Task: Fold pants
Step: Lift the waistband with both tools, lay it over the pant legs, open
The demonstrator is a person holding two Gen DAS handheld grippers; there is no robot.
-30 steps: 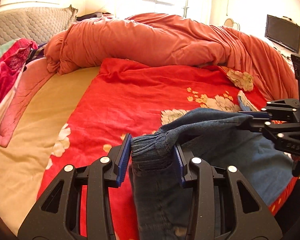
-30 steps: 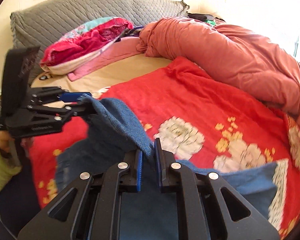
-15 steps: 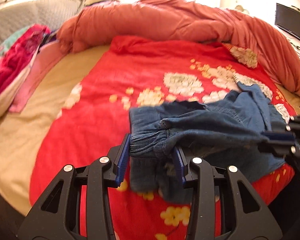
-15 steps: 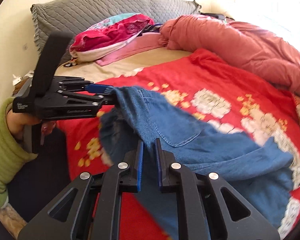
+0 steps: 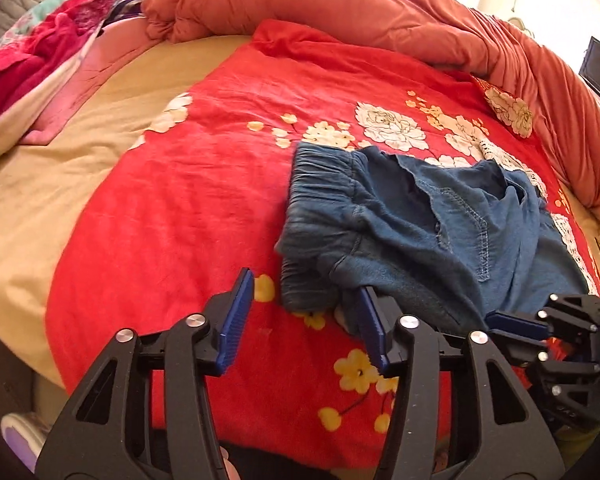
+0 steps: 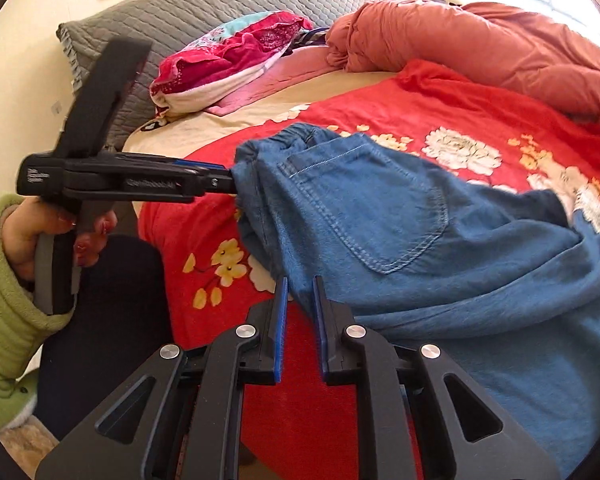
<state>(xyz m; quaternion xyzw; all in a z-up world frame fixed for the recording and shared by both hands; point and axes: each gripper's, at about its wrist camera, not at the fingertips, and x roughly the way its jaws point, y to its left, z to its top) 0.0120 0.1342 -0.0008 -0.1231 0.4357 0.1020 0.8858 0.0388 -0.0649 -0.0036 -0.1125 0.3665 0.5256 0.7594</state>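
Observation:
Blue denim pants (image 5: 428, 236) lie bunched on the red floral blanket (image 5: 204, 184), elastic waistband toward the left. My left gripper (image 5: 306, 312) is open; the waistband rests just past its right finger and nothing is between the jaws. In the right wrist view the left gripper (image 6: 220, 182) touches the waistband edge of the pants (image 6: 400, 220). My right gripper (image 6: 300, 296) has its jaws slightly apart at the near hem of the pants, with a small gap showing and no cloth pinched. The right gripper also shows in the left wrist view (image 5: 496, 320).
An orange duvet (image 5: 380, 12) is heaped along the far side of the bed. A pink and red cloth pile (image 6: 236, 56) and a grey quilted headboard (image 6: 204, 12) are at the head. Beige sheet (image 5: 60, 152) lies left of the blanket.
Both grippers lowered the pants onto the blanket. The left gripper opened and let go of the waistband. The right gripper's jaws parted slightly from the cloth.

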